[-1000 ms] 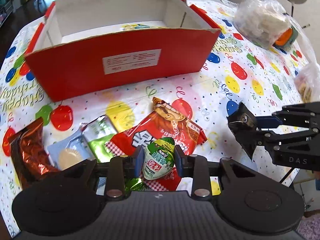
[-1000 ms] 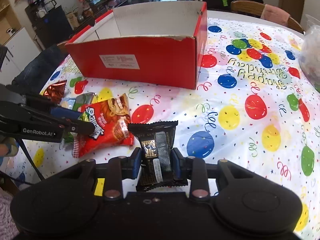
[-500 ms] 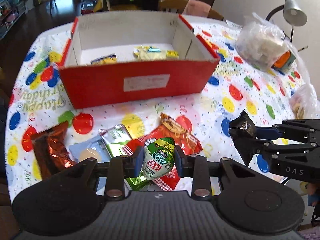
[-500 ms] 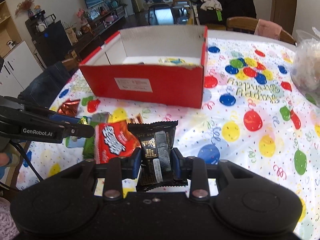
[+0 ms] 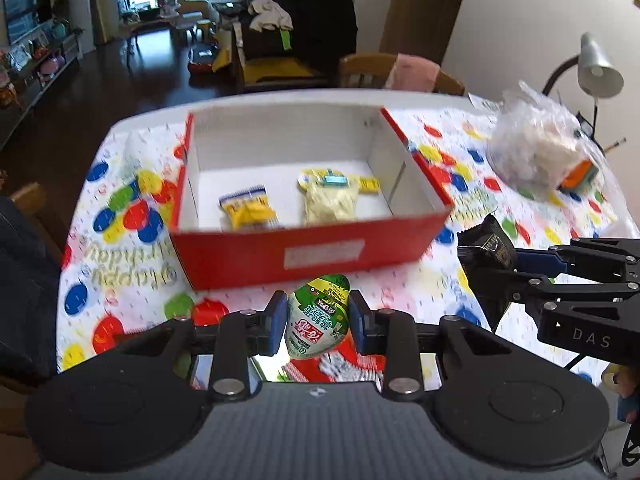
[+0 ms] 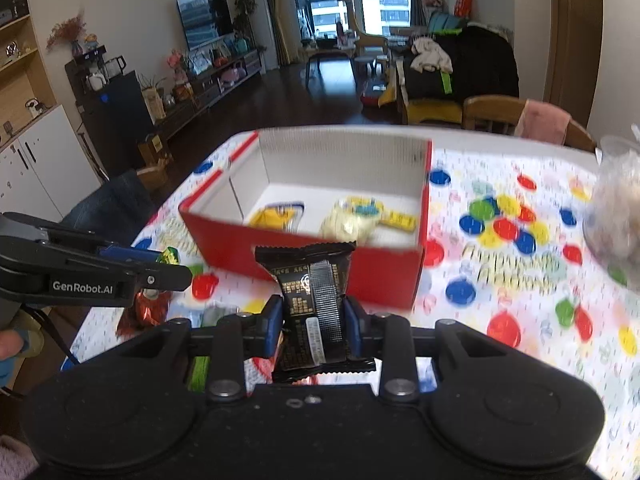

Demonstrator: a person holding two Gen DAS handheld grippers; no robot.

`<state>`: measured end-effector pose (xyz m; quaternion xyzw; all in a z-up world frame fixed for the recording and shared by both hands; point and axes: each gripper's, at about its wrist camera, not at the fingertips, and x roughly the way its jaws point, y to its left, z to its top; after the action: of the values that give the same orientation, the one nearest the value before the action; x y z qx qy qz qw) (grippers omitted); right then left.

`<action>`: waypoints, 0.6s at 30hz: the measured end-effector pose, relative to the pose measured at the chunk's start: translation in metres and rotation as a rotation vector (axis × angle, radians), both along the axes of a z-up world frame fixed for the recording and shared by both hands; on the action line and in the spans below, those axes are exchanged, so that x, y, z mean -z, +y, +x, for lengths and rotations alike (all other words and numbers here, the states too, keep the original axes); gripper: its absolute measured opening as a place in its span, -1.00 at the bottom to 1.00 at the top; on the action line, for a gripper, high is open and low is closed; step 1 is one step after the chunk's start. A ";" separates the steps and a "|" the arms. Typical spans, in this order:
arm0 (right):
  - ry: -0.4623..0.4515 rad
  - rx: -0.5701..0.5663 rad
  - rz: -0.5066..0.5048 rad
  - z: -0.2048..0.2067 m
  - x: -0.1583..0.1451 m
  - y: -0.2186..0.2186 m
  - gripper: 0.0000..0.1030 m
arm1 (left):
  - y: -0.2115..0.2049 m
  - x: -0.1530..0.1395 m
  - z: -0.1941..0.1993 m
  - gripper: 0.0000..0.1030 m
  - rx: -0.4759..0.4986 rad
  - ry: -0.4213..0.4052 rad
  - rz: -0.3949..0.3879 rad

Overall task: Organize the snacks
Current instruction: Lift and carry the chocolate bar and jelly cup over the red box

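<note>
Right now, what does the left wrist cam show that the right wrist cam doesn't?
Left wrist only: the desk lamp and the left gripper shut on a green-and-white snack pouch.

Right wrist only: the TV, the white cabinet, a copper foil packet on the table.

Both: the red box holding two yellow packets, and the right gripper clamping the black packet.

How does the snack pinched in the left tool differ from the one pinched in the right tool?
The green-and-white teardrop-shaped snack packet in the left tool is rounded and brightly printed; the black rectangular foil snack wrapper in the right tool is flat and dark, with crimped ends. The teardrop packet tapers to a point, while the black wrapper stays square-edged. Both are clamped between blue pads, in front of the red cardboard box.
</note>
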<state>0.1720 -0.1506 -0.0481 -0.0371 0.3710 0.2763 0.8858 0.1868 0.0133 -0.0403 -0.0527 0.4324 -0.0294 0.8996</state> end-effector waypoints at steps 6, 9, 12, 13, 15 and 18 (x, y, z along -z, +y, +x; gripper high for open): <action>-0.037 0.009 0.006 0.027 -0.012 0.007 -0.41 | 0.003 -0.018 0.022 -0.38 -0.021 -0.047 0.034; -0.051 0.008 0.001 0.041 -0.015 0.012 -0.41 | 0.005 -0.022 0.034 -0.38 -0.031 -0.056 0.050; -0.053 0.008 -0.004 0.056 -0.014 0.016 -0.41 | 0.006 -0.024 0.049 -0.38 -0.039 -0.062 0.075; -0.052 0.006 -0.005 0.059 -0.013 0.017 -0.41 | 0.008 -0.024 0.054 -0.38 -0.042 -0.063 0.080; -0.053 0.005 -0.012 0.071 -0.013 0.022 -0.41 | 0.010 -0.024 0.065 -0.38 -0.051 -0.059 0.089; -0.037 0.005 -0.012 0.089 -0.010 0.026 -0.41 | 0.013 -0.023 0.082 -0.38 -0.066 -0.050 0.104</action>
<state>0.2610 -0.1241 -0.0380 -0.0468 0.3563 0.2709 0.8930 0.2685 0.0261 -0.0171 -0.0192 0.4088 0.0213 0.9122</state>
